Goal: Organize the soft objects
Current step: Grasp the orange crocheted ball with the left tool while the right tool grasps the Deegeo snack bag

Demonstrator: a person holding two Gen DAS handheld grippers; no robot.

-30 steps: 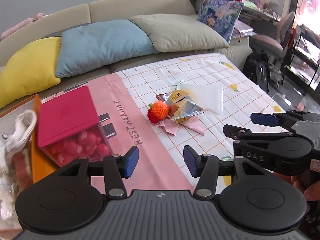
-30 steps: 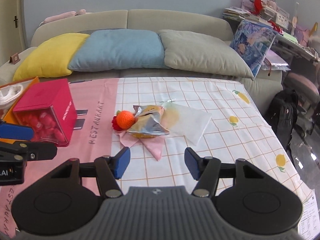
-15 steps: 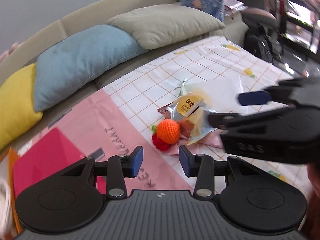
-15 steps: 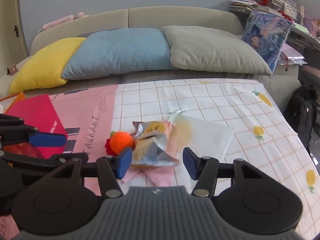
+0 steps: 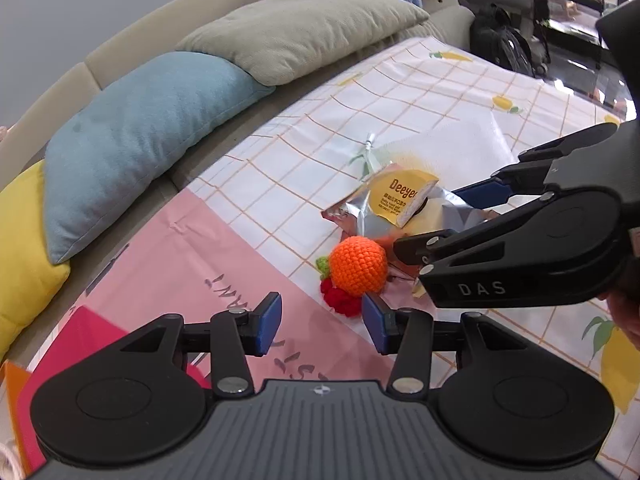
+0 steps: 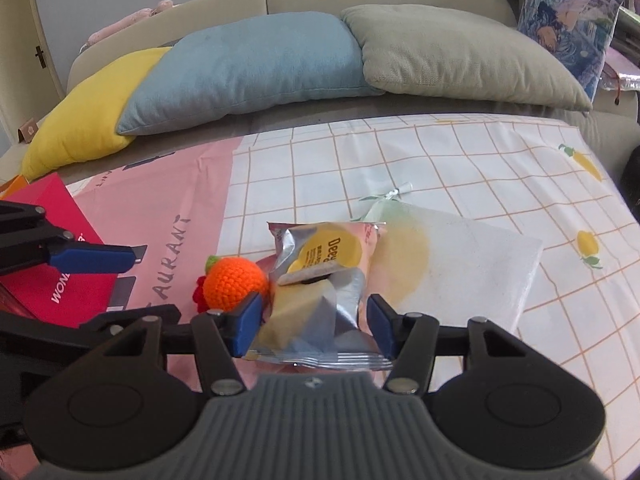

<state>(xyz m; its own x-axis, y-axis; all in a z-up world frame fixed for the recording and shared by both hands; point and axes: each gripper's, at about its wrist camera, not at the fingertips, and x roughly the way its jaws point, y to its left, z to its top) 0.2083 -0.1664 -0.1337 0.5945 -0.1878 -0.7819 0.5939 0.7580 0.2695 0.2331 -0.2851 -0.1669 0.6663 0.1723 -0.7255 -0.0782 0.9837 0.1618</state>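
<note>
An orange crocheted ball (image 5: pixel 359 266) with a red knitted piece (image 5: pixel 340 300) under it lies on the tablecloth, beside a silver and yellow snack packet (image 5: pixel 394 204). My left gripper (image 5: pixel 322 326) is open, just short of the ball. My right gripper (image 6: pixel 314 322) is open with its jaws on either side of the snack packet (image 6: pixel 320 280); the orange ball (image 6: pixel 234 284) touches its left finger. A pink cloth shows under the packet.
A white napkin (image 6: pixel 460 264) lies right of the packet. A red box (image 6: pixel 44 280) stands at the left. Yellow, blue (image 6: pixel 248 68) and beige (image 6: pixel 452 52) cushions line the sofa behind. A black backpack (image 5: pixel 504 48) sits off the far right edge.
Both grippers have moved forward to the pile. The left now sits just before the orange ball; the right now straddles the snack packet. Both stay open.
</note>
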